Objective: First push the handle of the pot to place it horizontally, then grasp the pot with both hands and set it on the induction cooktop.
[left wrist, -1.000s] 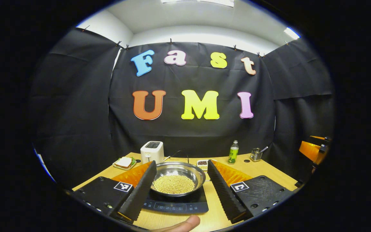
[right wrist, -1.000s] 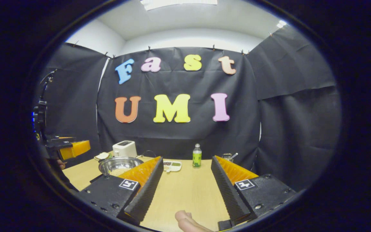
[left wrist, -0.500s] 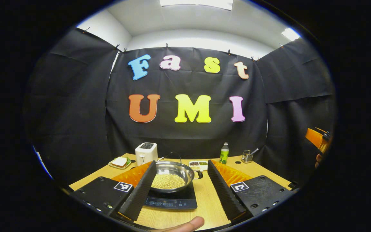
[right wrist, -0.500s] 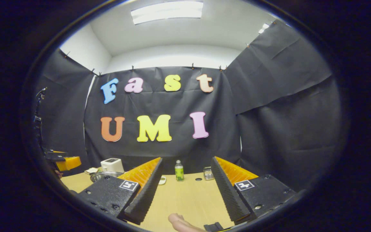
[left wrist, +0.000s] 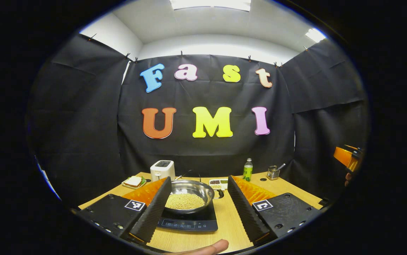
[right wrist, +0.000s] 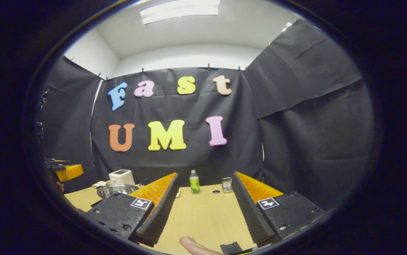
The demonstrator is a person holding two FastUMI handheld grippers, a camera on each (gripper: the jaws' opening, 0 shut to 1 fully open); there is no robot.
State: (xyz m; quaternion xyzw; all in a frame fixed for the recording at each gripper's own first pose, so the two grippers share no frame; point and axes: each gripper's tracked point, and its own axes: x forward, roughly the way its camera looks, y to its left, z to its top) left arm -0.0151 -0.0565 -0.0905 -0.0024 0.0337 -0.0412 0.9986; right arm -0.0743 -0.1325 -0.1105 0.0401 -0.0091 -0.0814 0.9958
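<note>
left gripper view: faces wall | right gripper view: same | shared: table (left wrist: 277, 186)

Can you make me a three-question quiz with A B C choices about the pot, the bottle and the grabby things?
1. Where is the pot?
A. on the toaster
B. on the induction cooktop
C. on the floor

2. What colour is the bottle?
A. green
B. red
C. blue

3. How is the left gripper?
A. shut on the pot
B. shut on the bottle
C. open

Answers: 1 B, the pot sits on the black cooktop. 2 A, its body looks green. 3 C, its fingers stand wide apart, holding nothing.
</note>
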